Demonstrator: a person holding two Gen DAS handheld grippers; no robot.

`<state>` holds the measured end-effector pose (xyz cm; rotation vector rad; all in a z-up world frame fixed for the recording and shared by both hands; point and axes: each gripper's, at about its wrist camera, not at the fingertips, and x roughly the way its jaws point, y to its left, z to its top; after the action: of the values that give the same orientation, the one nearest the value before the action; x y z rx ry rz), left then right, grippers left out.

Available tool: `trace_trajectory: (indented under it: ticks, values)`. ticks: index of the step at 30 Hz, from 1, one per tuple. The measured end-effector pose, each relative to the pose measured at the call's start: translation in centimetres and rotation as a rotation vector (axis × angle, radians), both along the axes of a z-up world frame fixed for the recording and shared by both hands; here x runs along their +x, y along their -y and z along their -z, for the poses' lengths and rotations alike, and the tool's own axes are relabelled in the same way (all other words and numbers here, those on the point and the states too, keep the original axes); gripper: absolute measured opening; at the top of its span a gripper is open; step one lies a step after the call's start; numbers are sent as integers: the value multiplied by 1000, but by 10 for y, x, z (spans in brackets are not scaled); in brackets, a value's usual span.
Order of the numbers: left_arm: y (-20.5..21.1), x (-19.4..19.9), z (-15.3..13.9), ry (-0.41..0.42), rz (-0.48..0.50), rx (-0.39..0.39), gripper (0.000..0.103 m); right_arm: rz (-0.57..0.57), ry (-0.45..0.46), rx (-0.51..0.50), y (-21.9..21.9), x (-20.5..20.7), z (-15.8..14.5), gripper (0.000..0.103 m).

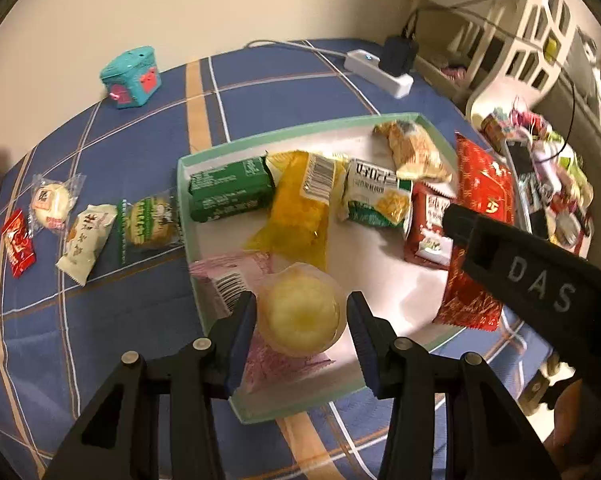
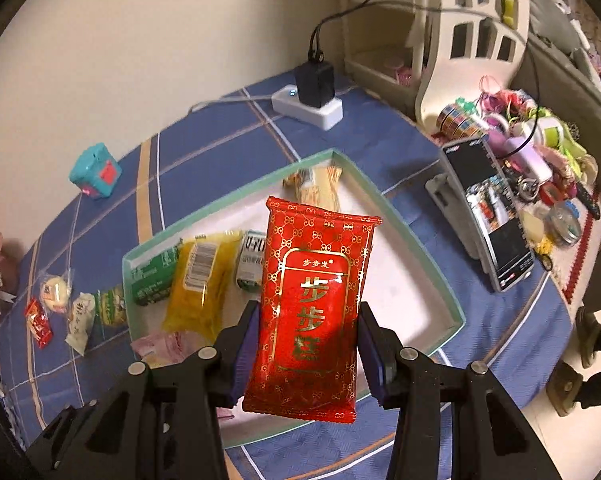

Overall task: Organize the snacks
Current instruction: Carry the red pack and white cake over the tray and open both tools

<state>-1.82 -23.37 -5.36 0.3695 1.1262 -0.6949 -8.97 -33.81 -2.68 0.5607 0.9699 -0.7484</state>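
Note:
A shallow green-rimmed tray (image 1: 204,156) (image 2: 440,280) on the blue checked tablecloth holds several snack packs. My left gripper (image 1: 300,316) stands around a clear cup with a yellow pastry (image 1: 300,312) at the tray's near left; a small gap shows on each side. A pink pack (image 1: 228,276) lies under the cup. My right gripper (image 2: 306,344) is shut on a red snack packet with gold characters (image 2: 316,300) (image 1: 480,200), held above the tray's right part. A green pack (image 1: 228,192), a yellow pack (image 1: 300,208) and others lie in the tray.
Several snacks lie on the cloth left of the tray: a green-wrapped cake (image 1: 148,220), a white pack (image 1: 86,240), a round bun (image 1: 54,204), a small red pack (image 1: 17,244). A teal toy box (image 1: 130,76), a power strip (image 1: 380,72), a phone on a stand (image 2: 488,216) and clutter stand beyond.

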Motion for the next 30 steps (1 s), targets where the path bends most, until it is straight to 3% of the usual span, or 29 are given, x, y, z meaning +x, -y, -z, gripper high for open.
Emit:
trace_trajectory:
  ticks: [5, 9, 14, 18, 22, 30]
  values:
    - [5, -2, 9, -6, 26, -13, 49, -21, -34, 30, 0, 6, 14, 50]
    - [5, -1, 3, 5, 24, -24, 61, -20, -32, 33, 0, 5, 13, 51]
    - [-3, 7, -2, -11, -14, -26, 62, -27, -20, 20, -3, 6, 7, 52]
    - [-22, 21, -2, -41, -96, 9, 67, -40, -28, 19, -8, 9, 5, 52]
    - [-54, 42, 3, -69, -247, 70, 68, -75, -59, 37, -21, 16, 12, 56]
    - [-107, 70, -13, -5, -403, 91, 76, -235, -71, 16, -71, 42, 10, 61]
